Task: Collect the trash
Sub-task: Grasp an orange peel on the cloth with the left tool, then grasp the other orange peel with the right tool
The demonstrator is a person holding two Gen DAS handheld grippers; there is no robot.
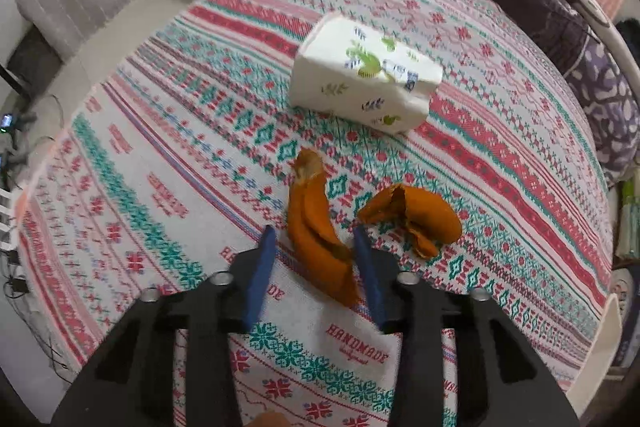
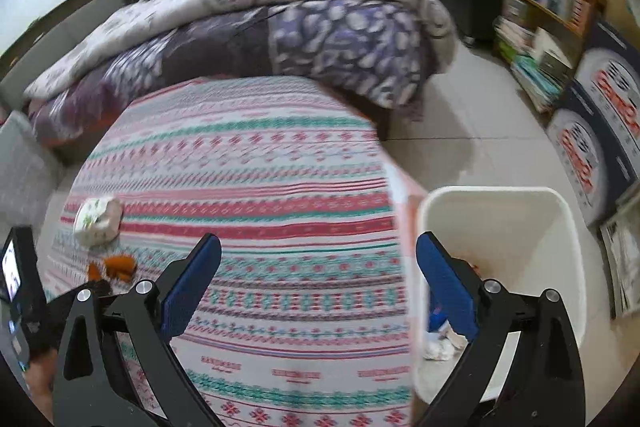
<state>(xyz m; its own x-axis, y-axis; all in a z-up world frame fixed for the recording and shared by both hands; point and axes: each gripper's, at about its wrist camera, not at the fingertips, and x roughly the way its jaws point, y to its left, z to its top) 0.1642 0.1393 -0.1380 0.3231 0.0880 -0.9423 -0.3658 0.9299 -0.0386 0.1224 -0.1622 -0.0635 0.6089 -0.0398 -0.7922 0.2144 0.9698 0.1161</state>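
My left gripper [image 1: 314,241] is spread wide, straddling the near end of the long orange peel strip [image 1: 316,227]; its right blue pad [image 1: 370,275] sits touching or just beside the peel edge, can't tell which, left pad apart from it. I judge I'm lined up that way to pinch the strip across its narrow width. The peel is curled, leathery, with a dry-looking pale tip at the far end. A second peel piece [image 1: 416,215], cupped and torn, lies just right of the claw tips. Ahead of the claw is a soft white tissue pack [image 1: 364,79] with a leaf print, lying tilted on the woven patterned tablecloth [image 1: 160,187].

My right gripper [image 2: 320,259] is released, holding nothing. Its right finger hangs over the rim of the white plastic trash bin [image 2: 560,227], smooth-walled, with crumpled scraps inside. Probably parked there near the drop-off.
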